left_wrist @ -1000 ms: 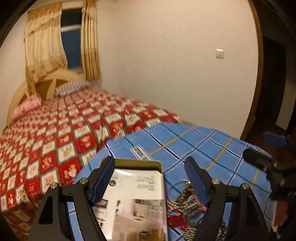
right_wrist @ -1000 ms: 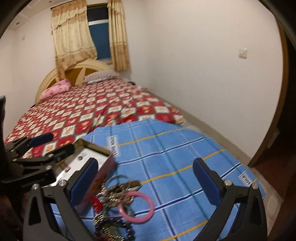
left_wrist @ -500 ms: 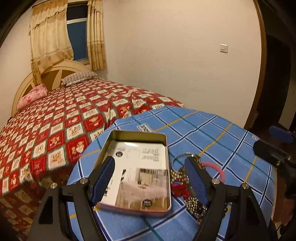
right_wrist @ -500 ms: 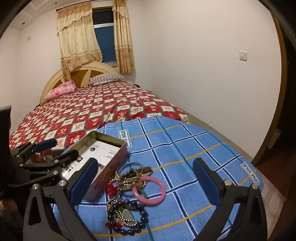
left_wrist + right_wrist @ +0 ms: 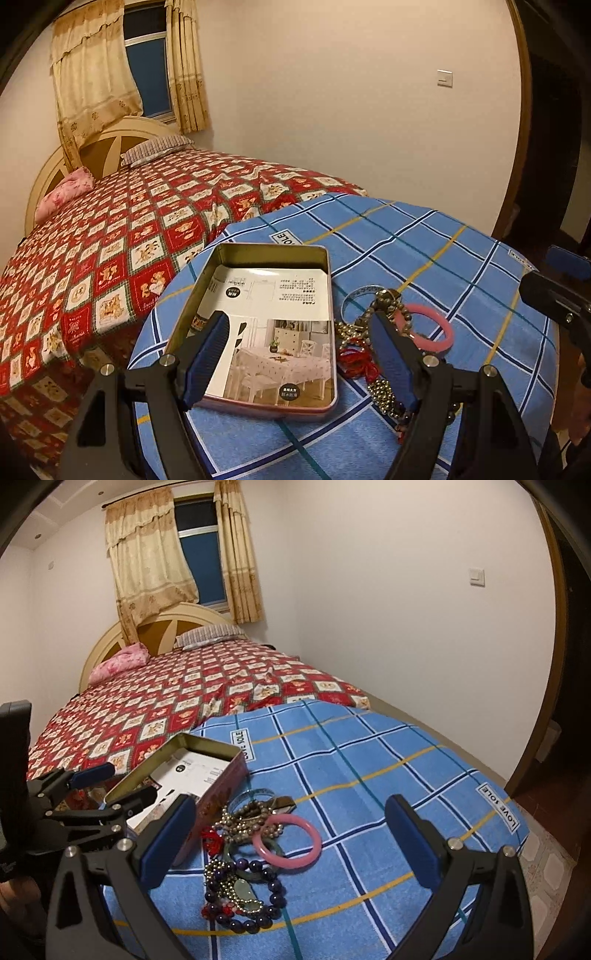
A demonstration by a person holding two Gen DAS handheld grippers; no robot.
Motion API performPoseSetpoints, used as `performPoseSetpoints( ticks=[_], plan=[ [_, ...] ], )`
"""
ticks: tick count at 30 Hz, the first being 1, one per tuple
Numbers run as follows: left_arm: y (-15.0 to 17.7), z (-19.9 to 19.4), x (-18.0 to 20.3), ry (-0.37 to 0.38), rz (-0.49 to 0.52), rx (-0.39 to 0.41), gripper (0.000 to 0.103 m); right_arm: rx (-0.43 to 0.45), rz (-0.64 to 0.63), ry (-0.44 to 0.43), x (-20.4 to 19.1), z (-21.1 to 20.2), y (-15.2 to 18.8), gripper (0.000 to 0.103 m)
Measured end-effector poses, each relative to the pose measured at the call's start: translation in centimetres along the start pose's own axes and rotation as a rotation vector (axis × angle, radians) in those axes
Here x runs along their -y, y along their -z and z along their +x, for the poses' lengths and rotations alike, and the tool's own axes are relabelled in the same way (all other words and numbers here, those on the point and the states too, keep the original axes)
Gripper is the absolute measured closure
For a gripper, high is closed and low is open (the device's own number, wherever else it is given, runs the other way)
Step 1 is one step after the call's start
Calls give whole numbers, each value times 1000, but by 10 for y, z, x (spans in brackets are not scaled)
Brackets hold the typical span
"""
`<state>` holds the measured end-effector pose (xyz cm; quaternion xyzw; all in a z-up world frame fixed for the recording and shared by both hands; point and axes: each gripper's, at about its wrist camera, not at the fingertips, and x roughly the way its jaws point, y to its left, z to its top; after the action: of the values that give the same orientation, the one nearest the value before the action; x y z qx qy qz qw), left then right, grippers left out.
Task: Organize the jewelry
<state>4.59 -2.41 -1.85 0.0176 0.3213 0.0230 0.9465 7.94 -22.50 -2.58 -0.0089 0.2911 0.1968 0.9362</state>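
Bedroom at night, seen past a blue plaid cloth (image 5: 369, 768) spread over the surface at the foot of a bed (image 5: 122, 236) with a red patterned cover. Far left, against the headboard, a pink pillow (image 5: 118, 662) and beside it a striped pillow (image 5: 210, 633), under yellow curtains (image 5: 147, 554) framing a dark window. Left on the cloth, an open rectangular tin (image 5: 266, 325) with a printed card (image 5: 273, 332) lying flat in its bottom, otherwise bare inside. Over the near end of that tin, left tongs (image 5: 303, 360) hovering spread wide, gripping nothing, one blue pad above the card, the other above the jewelry just right of the tin. Just beside the tin's right wall, touching or nearly so, a tangled jewelry pile (image 5: 240, 849) resting on the cloth: a clear thin bangle (image 5: 360, 299) at the far end, pearly bead strands (image 5: 240, 821) and a red tassel (image 5: 356, 360) in the middle, a dark purple bead bracelet (image 5: 255, 893) nearest in the right wrist view. At the pile's right edge, a pink bangle (image 5: 288, 842) lying flat, overlapping the beads. Right tongs (image 5: 291, 842) also spread wide and gripping nothing, hanging above the pile, their pads well apart on either side of it. Farther right, plain cloth, then a pale wall with a light switch (image 5: 476, 576) and a wooden door frame (image 5: 554, 664).
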Motion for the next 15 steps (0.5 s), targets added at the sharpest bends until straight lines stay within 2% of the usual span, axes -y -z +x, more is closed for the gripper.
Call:
performPoseSetpoints(
  ticks=[15],
  plan=[
    [3,6,0,1,-7,-7,25,-24,-6,-5,4,9,9,0]
  ],
)
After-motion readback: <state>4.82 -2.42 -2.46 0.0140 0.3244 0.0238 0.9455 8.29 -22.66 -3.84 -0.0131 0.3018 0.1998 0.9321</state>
